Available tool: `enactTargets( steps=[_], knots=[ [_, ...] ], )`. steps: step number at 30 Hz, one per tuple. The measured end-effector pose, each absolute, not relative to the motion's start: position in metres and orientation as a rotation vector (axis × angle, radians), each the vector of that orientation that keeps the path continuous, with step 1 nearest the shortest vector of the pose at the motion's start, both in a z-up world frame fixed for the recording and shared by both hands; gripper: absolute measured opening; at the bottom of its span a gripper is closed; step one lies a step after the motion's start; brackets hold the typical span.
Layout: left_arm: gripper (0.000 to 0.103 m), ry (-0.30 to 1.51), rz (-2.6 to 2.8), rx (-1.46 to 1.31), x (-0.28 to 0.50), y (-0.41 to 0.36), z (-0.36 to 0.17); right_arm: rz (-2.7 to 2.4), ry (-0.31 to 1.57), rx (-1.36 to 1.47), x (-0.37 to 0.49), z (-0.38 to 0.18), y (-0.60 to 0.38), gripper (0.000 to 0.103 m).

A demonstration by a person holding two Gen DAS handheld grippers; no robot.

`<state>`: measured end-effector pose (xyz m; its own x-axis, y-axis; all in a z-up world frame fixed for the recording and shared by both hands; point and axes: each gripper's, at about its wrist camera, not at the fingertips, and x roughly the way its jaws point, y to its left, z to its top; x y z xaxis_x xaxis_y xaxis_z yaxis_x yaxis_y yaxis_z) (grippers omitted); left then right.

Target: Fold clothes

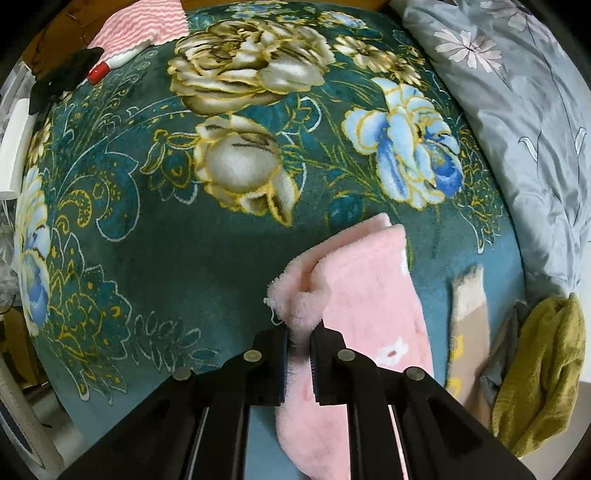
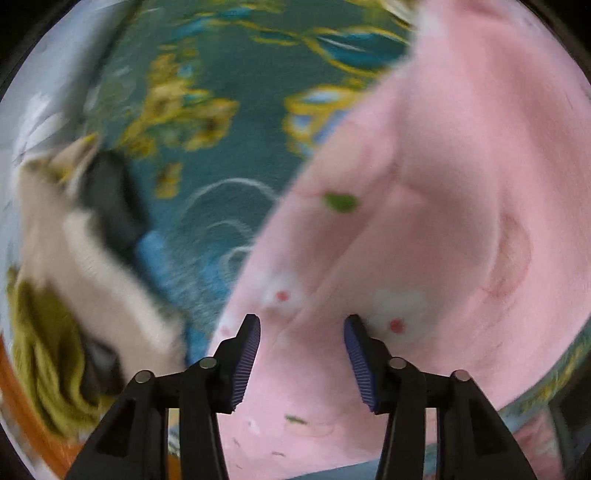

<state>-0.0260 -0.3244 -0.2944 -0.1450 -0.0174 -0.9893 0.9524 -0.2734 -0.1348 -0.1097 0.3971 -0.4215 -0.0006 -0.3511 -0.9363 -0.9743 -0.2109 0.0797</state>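
The left gripper (image 1: pixel 299 338) is sitting closest to its camera, and its two black jaws are pinching the fluffy edge of a pink fleece garment (image 1: pixel 354 295). The jaws are almost together, with only that thin fold of pink fluff between them. The pink garment is lying on a dark green blanket with big flowers (image 1: pixel 147 221), low and a bit right of the middle in the left wrist view, and part of it is folding over itself near the grip.

In the right wrist view, which is blurry, the right gripper (image 2: pixel 302 328) is hanging over the same pink garment (image 2: pixel 443 184). Its blue-padded jaws are standing partly apart, with pink cloth lying under the gap, but the pads are not squeezing it.

To the right of the pink garment a beige sock with yellow marks (image 1: pixel 467 317) is lying on the blanket. Near it, an olive green cloth (image 1: pixel 543 373) is bunching up at the edge. A grey flowered quilt (image 1: pixel 517 110) is lying along the right side. A pink and white striped cloth (image 1: pixel 144 26) is resting at the far end.
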Motion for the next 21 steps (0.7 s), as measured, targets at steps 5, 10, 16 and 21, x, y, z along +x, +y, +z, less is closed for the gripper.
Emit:
enactTargets(
  steps=[5,10,16,21],
  knots=[
    [0.011,1.144,-1.529,1.324,-0.021,-0.324,-0.300,1.101,1.435,-1.549,-0.081,-0.434,0.403,0.004],
    [0.011,1.179,-1.543,1.295,-0.011,-0.327,-0.301,1.274,1.540,-1.514,-0.077,-0.394,0.401,0.003],
    [0.011,1.232,-1.558,1.247,-0.003,-0.328,-0.299,1.624,1.472,-1.495,-0.117,-0.341,0.417,0.002],
    [0.011,1.253,-1.513,1.241,-0.002,-0.327,-0.301,1.498,1.367,-1.652,-0.133,-0.402,0.417,0.004]
  ],
)
